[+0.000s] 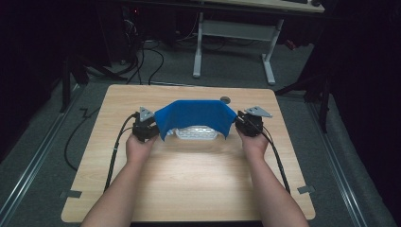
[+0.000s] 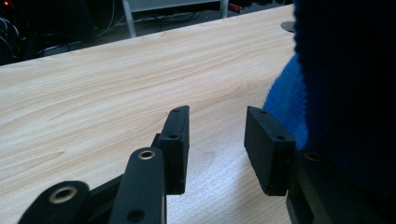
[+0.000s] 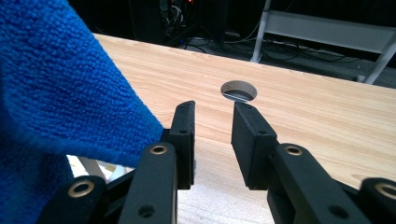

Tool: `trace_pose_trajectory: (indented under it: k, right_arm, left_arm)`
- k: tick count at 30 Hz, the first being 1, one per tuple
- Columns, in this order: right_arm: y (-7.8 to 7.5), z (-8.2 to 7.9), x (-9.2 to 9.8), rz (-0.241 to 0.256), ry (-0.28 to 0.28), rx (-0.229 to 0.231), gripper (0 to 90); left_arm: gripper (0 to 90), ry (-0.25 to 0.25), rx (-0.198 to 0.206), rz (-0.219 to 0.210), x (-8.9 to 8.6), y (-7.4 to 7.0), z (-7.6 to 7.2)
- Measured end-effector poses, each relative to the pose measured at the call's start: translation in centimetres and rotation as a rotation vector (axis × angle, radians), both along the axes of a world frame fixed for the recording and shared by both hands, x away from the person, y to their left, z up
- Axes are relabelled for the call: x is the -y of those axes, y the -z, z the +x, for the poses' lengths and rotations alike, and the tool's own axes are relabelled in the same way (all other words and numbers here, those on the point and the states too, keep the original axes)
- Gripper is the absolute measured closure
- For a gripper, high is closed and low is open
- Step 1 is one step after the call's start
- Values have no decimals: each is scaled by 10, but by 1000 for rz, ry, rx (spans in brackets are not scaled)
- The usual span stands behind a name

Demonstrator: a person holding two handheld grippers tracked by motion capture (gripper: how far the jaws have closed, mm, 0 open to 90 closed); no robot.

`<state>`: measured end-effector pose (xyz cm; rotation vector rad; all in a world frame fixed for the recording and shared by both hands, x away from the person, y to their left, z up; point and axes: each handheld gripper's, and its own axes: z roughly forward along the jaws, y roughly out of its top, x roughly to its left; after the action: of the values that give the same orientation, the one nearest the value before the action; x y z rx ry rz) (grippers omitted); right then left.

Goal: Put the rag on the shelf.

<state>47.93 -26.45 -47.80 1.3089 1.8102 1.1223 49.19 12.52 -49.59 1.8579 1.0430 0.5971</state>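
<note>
While blue cloth (image 1: 195, 115) drapes over a white object (image 1: 197, 132), left gripper (image 2: 217, 140) spread, right gripper (image 3: 213, 140) spread, table hole (image 3: 238, 91) beyond.

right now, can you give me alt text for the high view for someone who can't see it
A person's two hands hold black grippers, left gripper and right gripper, at either end of a blue cloth arched over a white object on a wooden table, in a dark room.

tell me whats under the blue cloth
Under the raised blue cloth, a white ridged object lies on the table. Its far part is covered, so I can't identify it.
</note>
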Motion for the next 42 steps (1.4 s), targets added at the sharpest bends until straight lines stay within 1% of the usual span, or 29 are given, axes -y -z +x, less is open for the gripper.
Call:
trace_pose_trajectory:
  k: [4, 8, 13, 19, 20, 21, 23, 25, 27, 28, 31, 34, 36, 37, 38, 39, 41, 42]
  right_arm:
    - [-2, -1, 2, -2, 6, -2, 704]
    - [-3, -2, 4, -7, 9, -1, 704]
    - [-5, -4, 4, -16, 6, 1, 695]
    - [-8, -7, 6, -12, -3, -4, 672]
    - [-8, -8, 6, -13, -6, -3, 666]
    - [-9, -10, 7, -15, -7, -5, 660]
    - [-11, -12, 8, -23, -13, 0, 643]
    - [-14, -16, 9, -19, -17, 3, 630]
    - [-14, -21, 10, -24, -17, 30, 618]
    - [-15, -23, 11, -32, -13, 31, 605]
    - [-15, -27, 13, -40, -18, 6, 575]
    - [-17, -32, 13, -53, -28, 5, 546]
    - [-18, -37, 14, -42, -40, 22, 541]
    - [-18, -42, 13, -40, -32, 41, 527]
    - [-19, -45, 13, -47, -33, 37, 519]
    - [-20, -48, 13, -51, -40, 25, 508]
    - [-22, -54, 12, -60, -48, 22, 494]
    - [-23, -57, 12, -63, -52, 21, 486]
  left_arm:
    - [603, -10, 5, -3, -2, -1, -1]
    - [594, -18, 11, 8, -5, -3, -3]
    - [586, -35, 21, 8, -11, -5, -6]
    - [574, -55, 13, 12, -20, -4, -12]
    - [572, -57, 2, 20, -21, -4, -13]
    - [566, -59, 3, 24, -22, -4, -15]
    - [566, -65, 11, 19, -25, -5, -18]
    - [565, -73, 5, 11, -28, -5, -20]
    - [565, -78, 6, 6, -32, -4, -24]
    - [565, -79, 4, 5, -33, -4, -26]
    - [559, -82, 0, 15, -36, -3, -31]
    - [553, -81, -2, 15, -39, -3, -39]
    - [550, -76, -6, 16, -40, -3, -44]
    - [546, -72, -11, 19, -40, -2, -46]
    - [542, -67, -19, 21, -41, -2, -50]
    - [538, -65, -21, 23, -41, -2, -53]
    - [533, -55, -27, 29, -43, -1, -60]
    - [532, -49, -31, 23, -43, 0, -65]
